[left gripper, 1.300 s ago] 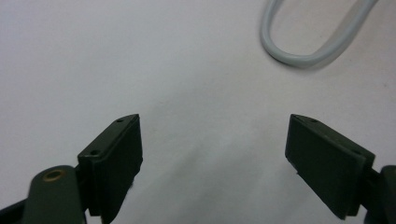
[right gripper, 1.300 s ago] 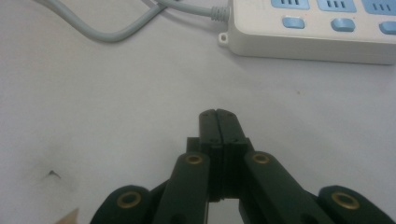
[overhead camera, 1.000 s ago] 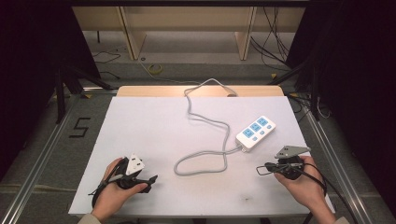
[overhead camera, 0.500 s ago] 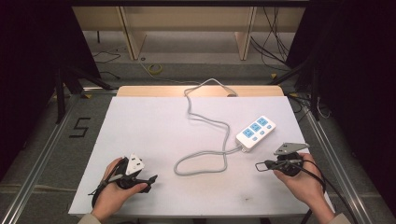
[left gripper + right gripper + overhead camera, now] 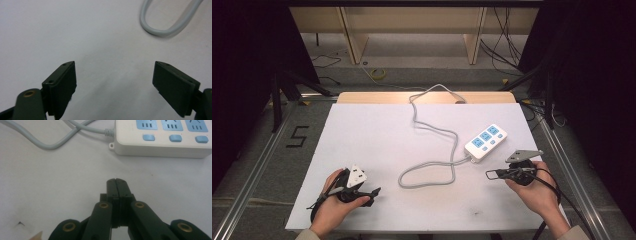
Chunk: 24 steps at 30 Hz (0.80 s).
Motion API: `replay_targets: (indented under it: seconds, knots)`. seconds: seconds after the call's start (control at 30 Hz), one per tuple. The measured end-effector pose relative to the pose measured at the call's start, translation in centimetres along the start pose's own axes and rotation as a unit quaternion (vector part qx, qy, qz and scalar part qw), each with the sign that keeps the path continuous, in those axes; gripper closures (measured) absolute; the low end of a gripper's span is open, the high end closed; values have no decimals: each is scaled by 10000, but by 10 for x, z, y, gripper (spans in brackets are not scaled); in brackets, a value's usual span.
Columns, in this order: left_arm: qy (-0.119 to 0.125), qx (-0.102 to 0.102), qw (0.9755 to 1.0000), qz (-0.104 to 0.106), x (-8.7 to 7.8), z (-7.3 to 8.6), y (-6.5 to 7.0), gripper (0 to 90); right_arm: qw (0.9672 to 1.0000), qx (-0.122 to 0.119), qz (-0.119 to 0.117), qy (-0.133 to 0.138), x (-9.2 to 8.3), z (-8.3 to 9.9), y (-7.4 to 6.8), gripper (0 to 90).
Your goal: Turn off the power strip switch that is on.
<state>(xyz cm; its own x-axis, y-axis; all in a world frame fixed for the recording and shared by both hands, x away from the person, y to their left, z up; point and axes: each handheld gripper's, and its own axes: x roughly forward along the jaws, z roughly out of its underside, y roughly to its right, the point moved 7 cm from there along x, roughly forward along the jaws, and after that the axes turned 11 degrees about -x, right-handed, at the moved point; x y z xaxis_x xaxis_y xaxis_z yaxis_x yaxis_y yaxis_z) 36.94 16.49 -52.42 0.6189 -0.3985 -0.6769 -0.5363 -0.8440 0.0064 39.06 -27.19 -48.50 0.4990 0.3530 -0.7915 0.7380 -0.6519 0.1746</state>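
Observation:
A white power strip with blue sockets lies right of the table's middle; its grey cable loops to the left, then runs to the far edge. My right gripper rests just in front of the strip, pointing left, shut and empty. In the right gripper view the closed right gripper sits a short way from the power strip and the cable. My left gripper lies at the front left, open. In the left gripper view the left gripper stands wide apart over bare table, with the cable loop beyond.
The white table top has a wooden strip along its far edge. Metal rails run along both sides on the floor. A small dark mark sits near the front edge.
My right gripper has edged slightly forward, toward the power strip. The left gripper, the strip and the cable have not moved.

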Motion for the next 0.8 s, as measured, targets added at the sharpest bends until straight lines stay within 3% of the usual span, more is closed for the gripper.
replay_targets:
  seconds: [0.8]
  knots:
    - [16, -3, 10000, 1, 0, 0, 0, 192, 9999, 89, 2, -78, 6, -4, 11, 900]
